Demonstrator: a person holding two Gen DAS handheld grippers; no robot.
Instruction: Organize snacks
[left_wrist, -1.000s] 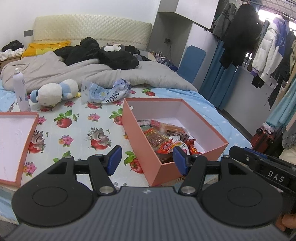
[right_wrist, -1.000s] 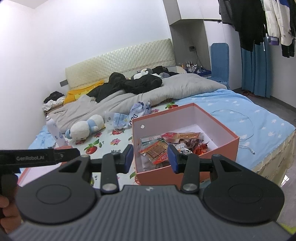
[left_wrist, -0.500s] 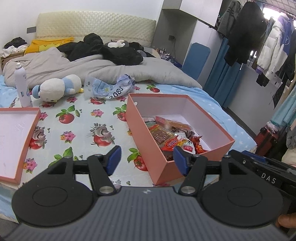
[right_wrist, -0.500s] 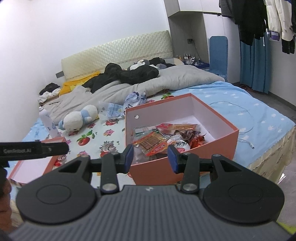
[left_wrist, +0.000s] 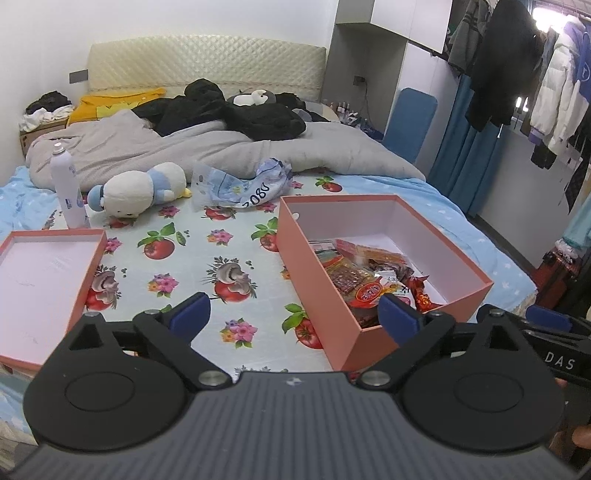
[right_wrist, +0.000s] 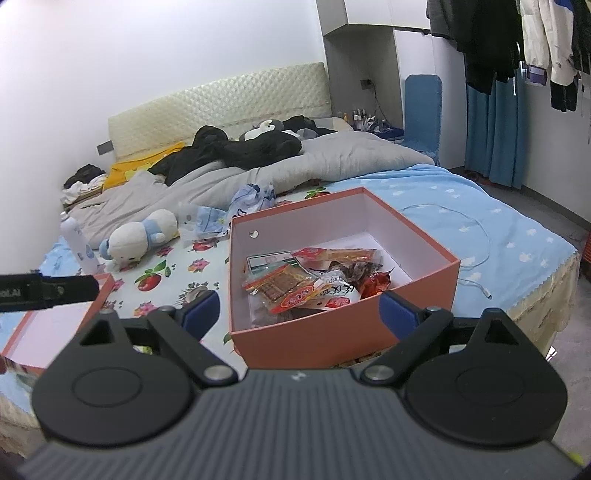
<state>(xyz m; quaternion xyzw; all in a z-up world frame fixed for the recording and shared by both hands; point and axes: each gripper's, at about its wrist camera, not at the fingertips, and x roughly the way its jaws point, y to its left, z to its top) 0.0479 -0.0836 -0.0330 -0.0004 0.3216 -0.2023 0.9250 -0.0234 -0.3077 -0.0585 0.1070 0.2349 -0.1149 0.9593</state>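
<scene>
Snack packets fill the pink box; both claws gape empty.

We see lid only in part: left edge of left wrist view cuts it, gripper body covers its near corner. Box near wall partly behind right gripper's body in right wrist view. Lower snack packets buried under top ones; we cannot count them. Print on packets too small to read. Small bottles by headboard too tiny to identify. Hanging clothes cut by upper right edge. Other gripper's bar enters from left edge, lettering clipped.
</scene>
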